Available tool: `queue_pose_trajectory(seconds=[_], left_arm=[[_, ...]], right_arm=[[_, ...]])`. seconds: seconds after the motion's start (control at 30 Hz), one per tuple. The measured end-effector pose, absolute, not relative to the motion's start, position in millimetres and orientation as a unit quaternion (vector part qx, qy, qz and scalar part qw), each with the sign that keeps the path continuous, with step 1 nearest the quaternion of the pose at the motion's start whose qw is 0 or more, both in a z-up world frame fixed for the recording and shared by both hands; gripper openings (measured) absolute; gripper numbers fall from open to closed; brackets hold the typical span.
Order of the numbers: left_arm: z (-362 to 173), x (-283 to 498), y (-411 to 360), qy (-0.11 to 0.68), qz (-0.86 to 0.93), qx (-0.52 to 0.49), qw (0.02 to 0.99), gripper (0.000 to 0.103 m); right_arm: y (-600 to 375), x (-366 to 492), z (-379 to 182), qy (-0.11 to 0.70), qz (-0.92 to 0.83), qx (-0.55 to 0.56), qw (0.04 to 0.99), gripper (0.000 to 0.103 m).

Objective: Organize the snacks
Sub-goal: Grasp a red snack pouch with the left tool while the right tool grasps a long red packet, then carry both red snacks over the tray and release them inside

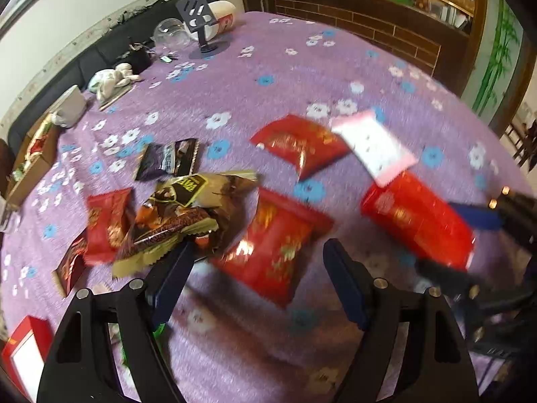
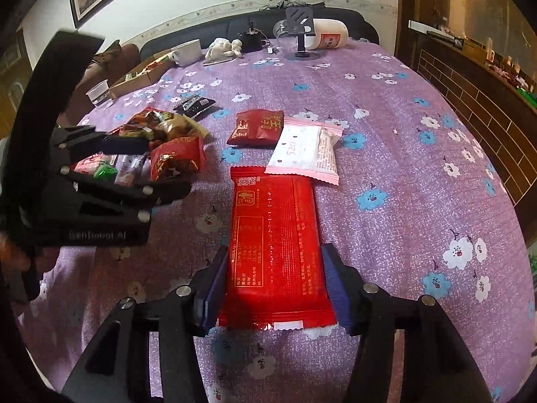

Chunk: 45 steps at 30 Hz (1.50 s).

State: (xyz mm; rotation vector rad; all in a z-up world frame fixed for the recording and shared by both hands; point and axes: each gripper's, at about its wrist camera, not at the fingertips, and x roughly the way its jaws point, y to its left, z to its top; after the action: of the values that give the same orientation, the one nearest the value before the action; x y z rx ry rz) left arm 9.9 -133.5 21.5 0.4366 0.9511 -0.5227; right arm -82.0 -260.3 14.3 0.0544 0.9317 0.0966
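Right gripper [image 2: 273, 288] first: its blue pads [image 2: 214, 288] sit on either long edge of the long red packet [image 2: 273, 235], flat on the purple flowered tablecloth [image 2: 419, 174]. Pads look like they're touching the wrapper's sides, but the wrapper isn't crumpled or lifted, so imo can't tell if it's properly clamped or just bracketing it.

Just beyond that packet's far end lies a pink-and-white packet [image 2: 302, 151], w/ a small dark red packet [image 2: 256, 127] touching it on the left. Further left is the messy pile of mixed snacks [image 2: 164, 134], and the left gripper [image 2: 157, 171] comes in over it from the side.

From the left wrist view (blurry, so take w/ salt): left gripper [image 1: 258, 262] jaws stand apart w/ nothing between them, hovering above a red foil pouch [image 1: 272, 245], w/ a gold-brown wrapper [image 1: 181, 221] right by the left finger.

Step in hand, I'd guess: right side picking up the long red one to line it up w/ the other reds; left side choosing something from the pile.

Next move prob needs the right pads to squeeze firmly enough that the slick wrapper doesn't slide out, then lift it clear w/o dragging the pink one. Left needs to drop down and centre on one pouch, not two.
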Motion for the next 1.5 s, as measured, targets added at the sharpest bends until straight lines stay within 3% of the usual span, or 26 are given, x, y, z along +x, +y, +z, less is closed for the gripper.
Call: queue_pose_trajectory(seconds=[0.17, 0.23, 0.3, 0.53, 0.8, 1.03, 1.5], left_arm=[[14, 22, -140, 0.458, -0.267, 0.199, 0.825, 0.078], [15, 26, -131, 0.47, -0.271, 0.155, 0.826, 0.052], [17, 24, -128, 0.462, -0.257, 0.153, 0.835, 0.033], [27, -2, -97, 0.459, -0.246, 0.097, 0.848, 0.03], [56, -75, -45, 0.413, -0.21, 0.105, 0.88, 0.03], [65, -111, -2, 0.372, -0.132, 0.131, 0.909, 0.031], [93, -157, 95, 0.301, -0.026, 0.105, 0.947, 0.031]], right_arm=[[-262, -82, 14, 0.448, 0.05, 0.032, 0.892, 0.058], [-263, -84, 14, 0.447, 0.051, 0.036, 0.892, 0.058], [-263, -84, 15, 0.446, 0.051, 0.038, 0.893, 0.058], [-253, -85, 15, 0.451, 0.034, 0.008, 0.892, 0.055], [-257, -91, 25, 0.454, 0.115, 0.131, 0.874, 0.052], [-205, -100, 34, 0.455, 0.195, 0.182, 0.85, 0.052], [-94, -117, 56, 0.46, 0.249, 0.13, 0.843, 0.051]])
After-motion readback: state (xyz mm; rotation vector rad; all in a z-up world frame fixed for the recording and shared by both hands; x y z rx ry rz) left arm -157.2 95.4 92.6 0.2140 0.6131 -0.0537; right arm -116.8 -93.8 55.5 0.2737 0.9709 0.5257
